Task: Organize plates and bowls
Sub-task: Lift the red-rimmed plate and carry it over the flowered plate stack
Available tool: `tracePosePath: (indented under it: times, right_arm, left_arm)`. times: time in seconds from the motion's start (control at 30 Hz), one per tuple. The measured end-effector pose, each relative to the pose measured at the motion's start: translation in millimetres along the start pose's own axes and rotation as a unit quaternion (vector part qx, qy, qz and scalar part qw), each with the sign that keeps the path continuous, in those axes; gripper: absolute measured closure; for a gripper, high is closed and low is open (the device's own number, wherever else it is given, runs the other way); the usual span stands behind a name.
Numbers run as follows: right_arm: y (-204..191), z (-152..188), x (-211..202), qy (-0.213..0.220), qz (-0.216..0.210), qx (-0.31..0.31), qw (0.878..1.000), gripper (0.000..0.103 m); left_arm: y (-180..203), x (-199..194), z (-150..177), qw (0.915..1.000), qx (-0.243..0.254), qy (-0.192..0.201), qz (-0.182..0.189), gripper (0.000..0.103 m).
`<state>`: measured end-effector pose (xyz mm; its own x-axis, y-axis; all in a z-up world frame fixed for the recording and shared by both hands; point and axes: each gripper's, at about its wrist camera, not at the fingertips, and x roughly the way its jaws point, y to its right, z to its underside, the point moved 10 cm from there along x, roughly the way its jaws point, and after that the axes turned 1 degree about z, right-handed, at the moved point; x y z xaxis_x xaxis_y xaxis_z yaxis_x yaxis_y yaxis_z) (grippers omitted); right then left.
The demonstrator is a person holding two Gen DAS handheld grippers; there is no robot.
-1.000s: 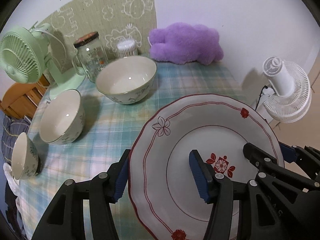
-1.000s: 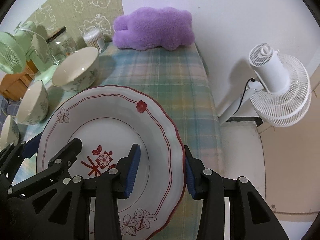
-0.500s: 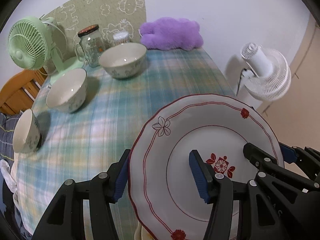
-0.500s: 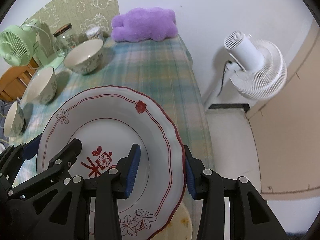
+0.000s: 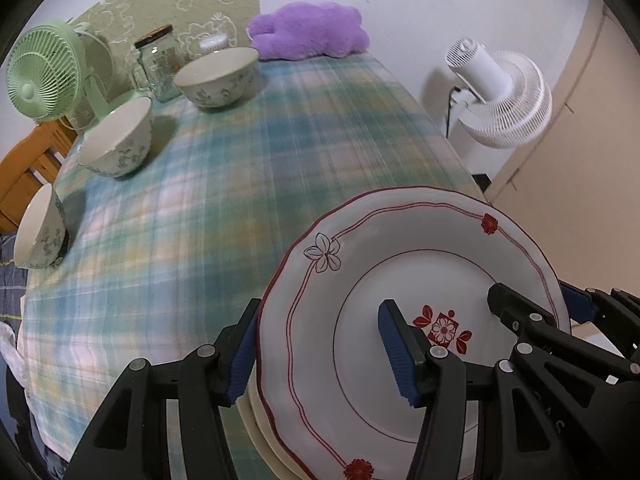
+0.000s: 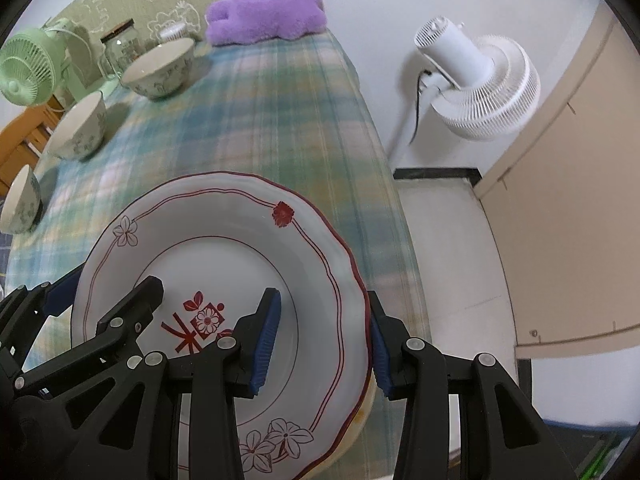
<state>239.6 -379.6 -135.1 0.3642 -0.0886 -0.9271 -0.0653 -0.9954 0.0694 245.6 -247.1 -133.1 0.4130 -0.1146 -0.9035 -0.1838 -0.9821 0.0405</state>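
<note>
I clamp the plate (image 5: pixel 352 300) by opposite rims, left gripper (image 5: pixel 320 354) and right gripper (image 6: pixel 322 344); three bowls (image 5: pixel 218 78) look empty.

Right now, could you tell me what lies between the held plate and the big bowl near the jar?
Only bare checked tablecloth lies between the plate and the big bowl, seen in both wrist views.

No legible text anywhere — glass jar (image 5: pixel 158 65) label blurred, plate (image 5: pixel 404 280) bears only floral motifs
</note>
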Motion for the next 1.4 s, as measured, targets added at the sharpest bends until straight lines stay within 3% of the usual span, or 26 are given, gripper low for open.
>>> tracePosePath:
  times: [0.47, 0.9, 1.1, 1.23, 1.4]
  right_arm:
    - [11.7, 26.0, 12.9, -0.016, 0.013, 0.02, 1.0, 0.057]
    - [14.4, 29.7, 22.6, -0.023, -0.006, 0.03, 0.999, 0.058]
    - [19.5, 29.3, 20.4, -0.032, -0.035, 0.051, 0.998, 0.058]
    - [20.2, 30.7, 17.6, -0.029, -0.026, 0.042, 0.998, 0.067]
    - [19.8, 29.4, 16.7, -0.03, -0.019, 0.03, 0.999, 0.067]
  left_arm:
    - [13.2, 12.8, 22.5, 0.9996, 0.026, -0.012, -0.005, 0.045]
    - [14.3, 15.4, 22.7, 0.9989, 0.034, -0.004, -0.032, 0.045]
    - [13.1, 16.0, 21.1, 0.9988, 0.034, -0.003, -0.036, 0.045]
    - [12.9, 16.1, 21.2, 0.9987, 0.034, -0.002, -0.038, 0.045]
    - [12.1, 16.6, 21.0, 0.9985, 0.035, -0.003, -0.042, 0.045]
